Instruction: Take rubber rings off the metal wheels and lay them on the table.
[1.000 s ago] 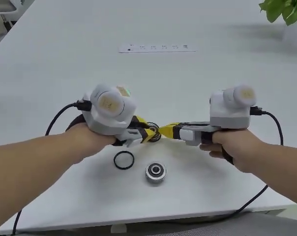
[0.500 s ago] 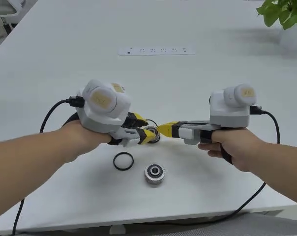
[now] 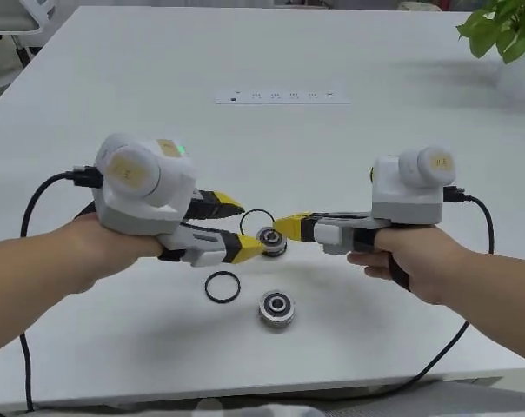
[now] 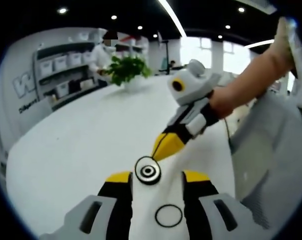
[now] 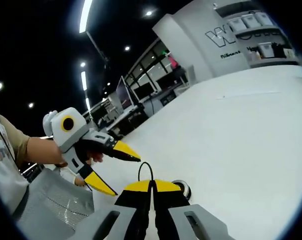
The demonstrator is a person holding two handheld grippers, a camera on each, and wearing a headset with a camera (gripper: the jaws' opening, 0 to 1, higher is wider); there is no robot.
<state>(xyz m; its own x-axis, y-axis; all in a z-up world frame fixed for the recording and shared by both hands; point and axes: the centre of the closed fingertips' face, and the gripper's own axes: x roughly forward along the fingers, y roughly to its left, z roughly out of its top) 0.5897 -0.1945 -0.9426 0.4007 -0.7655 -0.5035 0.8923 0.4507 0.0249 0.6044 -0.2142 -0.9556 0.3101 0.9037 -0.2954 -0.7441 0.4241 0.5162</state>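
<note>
My right gripper (image 3: 284, 228) (image 5: 152, 184) is shut on a thin black rubber ring (image 3: 256, 217) (image 5: 145, 172), which loops up from its jaw tips. Just below those tips is a bare metal wheel (image 3: 271, 241) (image 4: 148, 171) (image 5: 182, 189). My left gripper (image 3: 243, 226) (image 4: 157, 176) is open, its lower jaw tip right beside the wheel; whether they touch I cannot tell. Nearer me on the white table (image 3: 115, 104) lie a loose rubber ring (image 3: 222, 287) (image 4: 168, 216) and a second wheel (image 3: 276, 307) with its ring on.
A white power strip (image 3: 282, 96) lies across the far middle of the table. A green plant (image 3: 501, 22) stands at the far right corner. Black cables (image 3: 475, 313) trail from both grippers toward the near table edge.
My left gripper, shut at the wheel before, has opened and drawn back to the left. The ring now hangs in my right gripper, apart from the wheel.
</note>
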